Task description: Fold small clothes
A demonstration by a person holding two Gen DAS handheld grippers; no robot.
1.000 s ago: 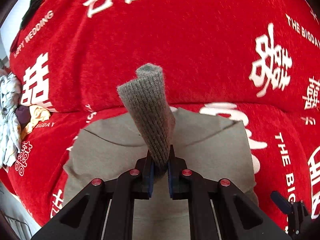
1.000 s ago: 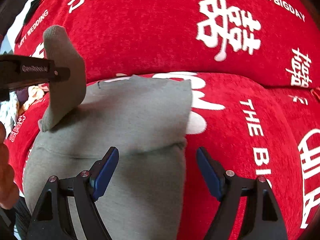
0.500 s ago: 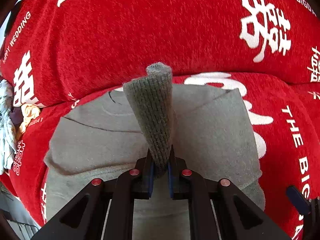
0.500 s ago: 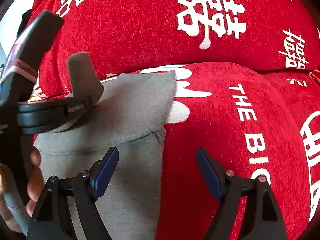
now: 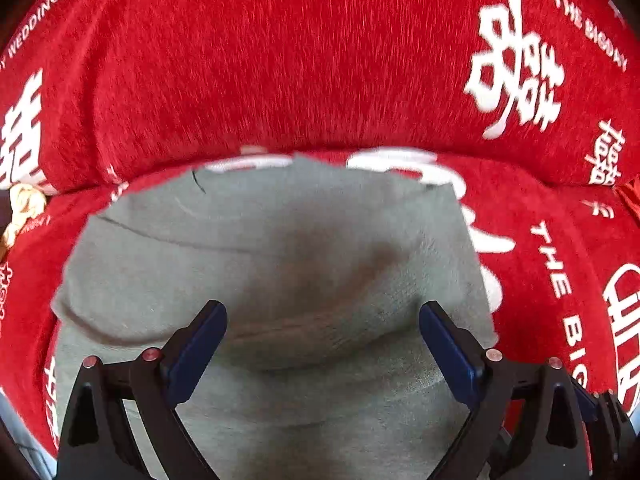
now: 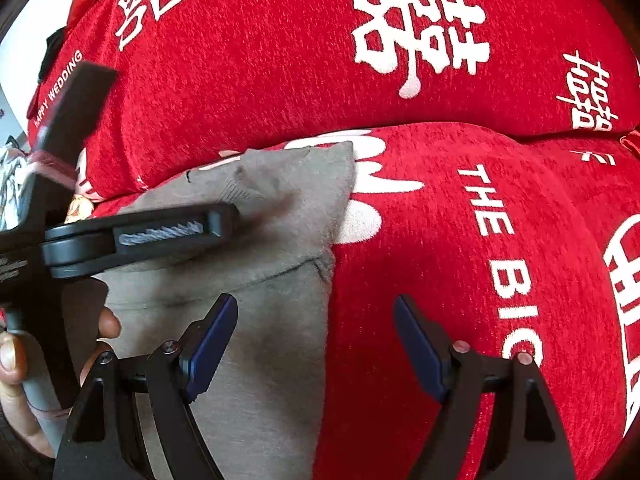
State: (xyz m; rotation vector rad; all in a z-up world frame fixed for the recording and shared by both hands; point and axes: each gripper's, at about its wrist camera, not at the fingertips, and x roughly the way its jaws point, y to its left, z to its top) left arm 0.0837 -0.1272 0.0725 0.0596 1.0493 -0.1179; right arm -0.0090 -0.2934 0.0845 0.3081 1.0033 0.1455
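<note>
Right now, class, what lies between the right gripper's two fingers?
The right edge of the grey garment and bare red cover; the right gripper holds nothing. The right wrist view shows it.

You are looking at one grey garment point(image 5: 280, 248), lying as a single piece on one red cover point(image 5: 320, 60) printed with white characters. You are working with two grippers, the left gripper point(image 5: 322, 350) and the right gripper point(image 6: 316, 346), each showing two blue pads. One hand point(image 6: 24, 364) is showing, near left.

Bright even daylight, soft shadows, motion blur in left view, fisheye-curved dark corners
</note>
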